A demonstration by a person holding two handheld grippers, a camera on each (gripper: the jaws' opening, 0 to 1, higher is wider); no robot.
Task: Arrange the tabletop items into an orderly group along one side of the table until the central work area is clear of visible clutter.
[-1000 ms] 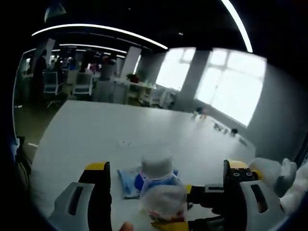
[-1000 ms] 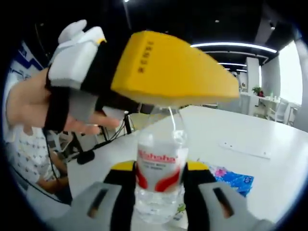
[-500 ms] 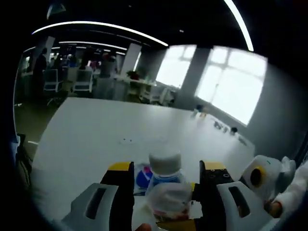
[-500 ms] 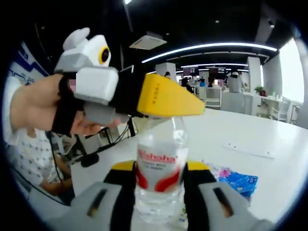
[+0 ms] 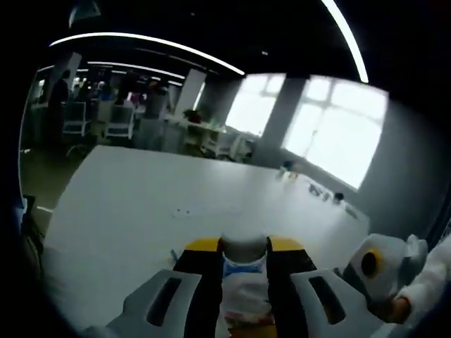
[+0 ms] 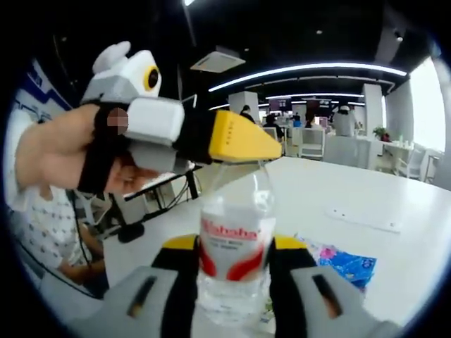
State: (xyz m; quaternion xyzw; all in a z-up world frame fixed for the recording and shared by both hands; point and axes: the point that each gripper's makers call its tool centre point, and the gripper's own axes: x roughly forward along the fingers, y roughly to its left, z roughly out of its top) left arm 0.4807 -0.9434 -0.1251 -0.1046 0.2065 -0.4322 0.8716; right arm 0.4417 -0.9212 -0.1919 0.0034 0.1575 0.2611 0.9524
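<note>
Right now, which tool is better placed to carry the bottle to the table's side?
Probably the right tool: it grips the water bottle around its body, while the left tool only pinches the cap.

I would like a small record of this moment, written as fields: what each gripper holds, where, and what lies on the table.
Left gripper: shut on the cap of the water bottle, fingers on both sides of the white cap
Right gripper: shut on the bottle body, at the red and white label
Bottle: clear plastic, upright, held by both grippers at once
Blue packet: flat on the white table, behind and to the right of the bottle in the right gripper view
Person's hand: holds the left gripper from the left side of that view
</note>
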